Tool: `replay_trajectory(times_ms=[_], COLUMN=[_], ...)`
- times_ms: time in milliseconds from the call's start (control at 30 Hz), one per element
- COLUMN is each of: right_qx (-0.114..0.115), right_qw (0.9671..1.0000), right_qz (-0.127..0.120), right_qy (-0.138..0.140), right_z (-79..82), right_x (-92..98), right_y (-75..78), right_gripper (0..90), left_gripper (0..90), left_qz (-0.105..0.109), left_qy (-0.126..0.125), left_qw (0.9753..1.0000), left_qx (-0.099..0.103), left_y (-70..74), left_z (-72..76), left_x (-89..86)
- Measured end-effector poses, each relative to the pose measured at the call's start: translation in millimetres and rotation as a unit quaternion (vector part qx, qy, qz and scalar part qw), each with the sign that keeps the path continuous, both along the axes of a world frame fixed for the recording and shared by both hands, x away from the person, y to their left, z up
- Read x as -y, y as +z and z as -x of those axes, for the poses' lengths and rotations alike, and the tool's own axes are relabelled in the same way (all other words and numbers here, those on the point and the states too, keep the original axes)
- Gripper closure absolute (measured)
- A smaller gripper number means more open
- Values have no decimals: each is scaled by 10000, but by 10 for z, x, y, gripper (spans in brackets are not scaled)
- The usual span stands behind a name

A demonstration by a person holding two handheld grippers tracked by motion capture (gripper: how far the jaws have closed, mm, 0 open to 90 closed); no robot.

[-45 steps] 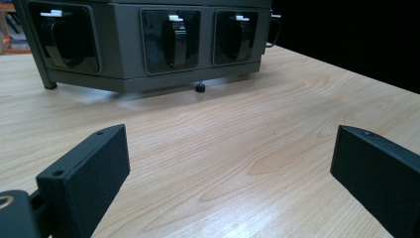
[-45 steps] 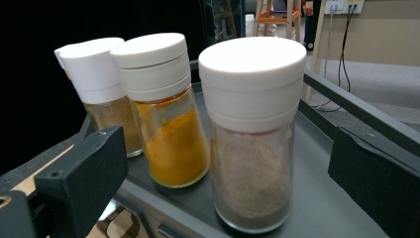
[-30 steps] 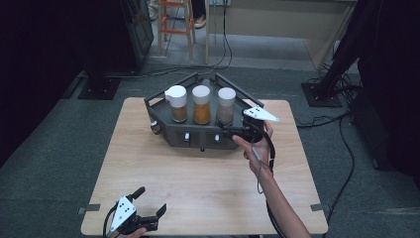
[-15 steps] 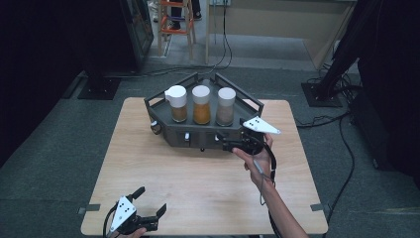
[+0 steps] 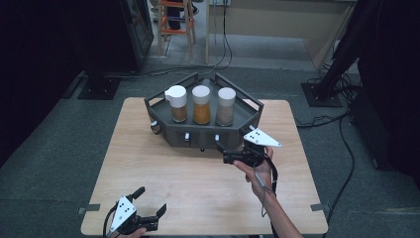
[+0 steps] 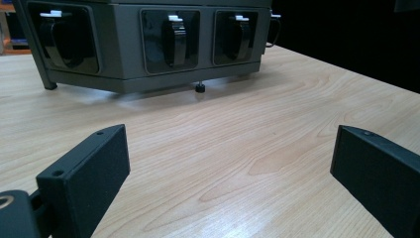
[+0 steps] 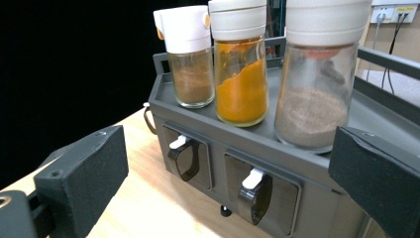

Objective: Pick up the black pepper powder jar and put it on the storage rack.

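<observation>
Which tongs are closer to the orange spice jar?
The right tongs. They hover just in front of the rack, a little right of the orange jar. The left tongs sit far back at the table's near edge.

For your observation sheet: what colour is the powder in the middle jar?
Bright orange-yellow; the middle jar shows best in the right gripper view.

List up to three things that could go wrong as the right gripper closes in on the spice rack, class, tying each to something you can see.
1. The open right gripper sits close to the grey rack; a push could slide it on the smooth table.
2. Three tall jars stand loose on top; the nearest jar could tip if bumped.
3. The small hanging handles may slip from wide jaws.
</observation>
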State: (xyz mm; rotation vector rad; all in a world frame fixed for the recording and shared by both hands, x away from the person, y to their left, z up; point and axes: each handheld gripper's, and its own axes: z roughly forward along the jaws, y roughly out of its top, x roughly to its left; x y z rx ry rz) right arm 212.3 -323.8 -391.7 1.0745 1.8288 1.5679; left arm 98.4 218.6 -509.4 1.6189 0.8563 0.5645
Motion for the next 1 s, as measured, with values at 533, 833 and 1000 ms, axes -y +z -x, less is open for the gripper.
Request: replay_trajectory(times_ms=[533,833,1000], right_qx=[20,47,28], right_qw=[9998,9996,9994], right_qz=[25,72,64], right_qy=[209,282,340], right_z=[253,360,400], right_x=[30,19,17], right_y=[-200,-284,-334], right_gripper=[19,18,18], left_gripper=[17,17,17], left_qz=[1,5,12], left_qy=[10,6,11], left_qw=[10000,10000,10000], left_qx=[-2,-2,-5], left_y=[-3,-4,-3], left_z=[-2,-2,-2], left_x=[0,1,-2])
